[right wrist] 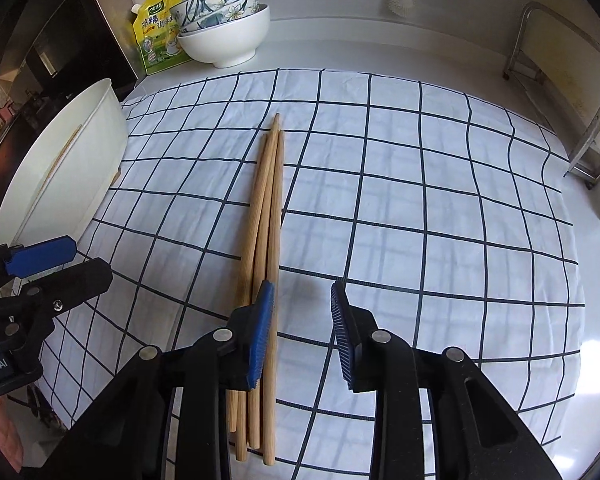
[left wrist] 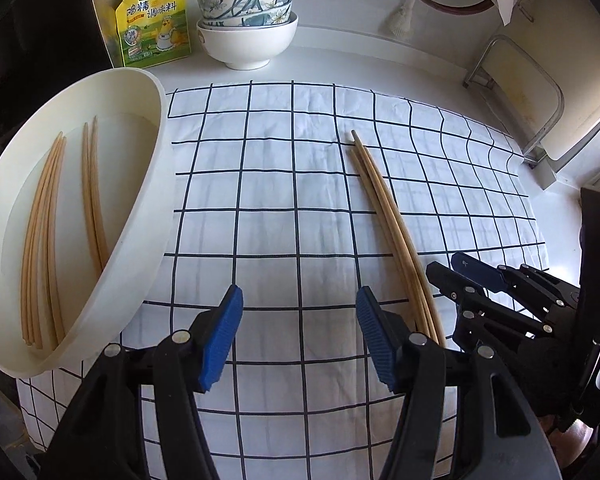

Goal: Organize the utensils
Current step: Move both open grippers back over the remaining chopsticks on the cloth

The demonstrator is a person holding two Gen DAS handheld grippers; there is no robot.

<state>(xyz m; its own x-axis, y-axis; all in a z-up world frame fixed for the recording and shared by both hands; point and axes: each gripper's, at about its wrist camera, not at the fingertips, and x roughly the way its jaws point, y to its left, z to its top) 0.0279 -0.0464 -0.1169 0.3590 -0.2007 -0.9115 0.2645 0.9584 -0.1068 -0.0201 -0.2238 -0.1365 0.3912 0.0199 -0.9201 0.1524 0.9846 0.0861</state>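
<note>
We've got a bundle of wooden chopsticks [right wrist: 266, 220] lying loose on the checked cloth [right wrist: 420, 200] over the desk, pointing away from us, w/ more chopsticks [left wrist: 44, 240] already resting in the white tub [left wrist: 156, 184] off to the left. Right gripper [right wrist: 302, 328] hangs over the bundle's thick near ends, fingers spread, nothing pinched; its left finger [right wrist: 262, 336] sits over the sticks, so the bundle isn't betw. the pads yet. Left gripper [left wrist: 300, 334] hovers over bare cloth near the tub, fingers also spread, empty. We reckon these sticks are light, stiff, smooth and round, so they'll likely roll or fan apart; best taken across the thick ends, all together. Left wrist view shows the tub's inside and its contents; right wrist view only gives the tub's outer wall, but shows the bundle's near ends, which the left view hides behind its own finger. Bowls [left wrist: 247, 24] and a seasoning pouch [left wrist: 152, 20] sit at the back.
</note>
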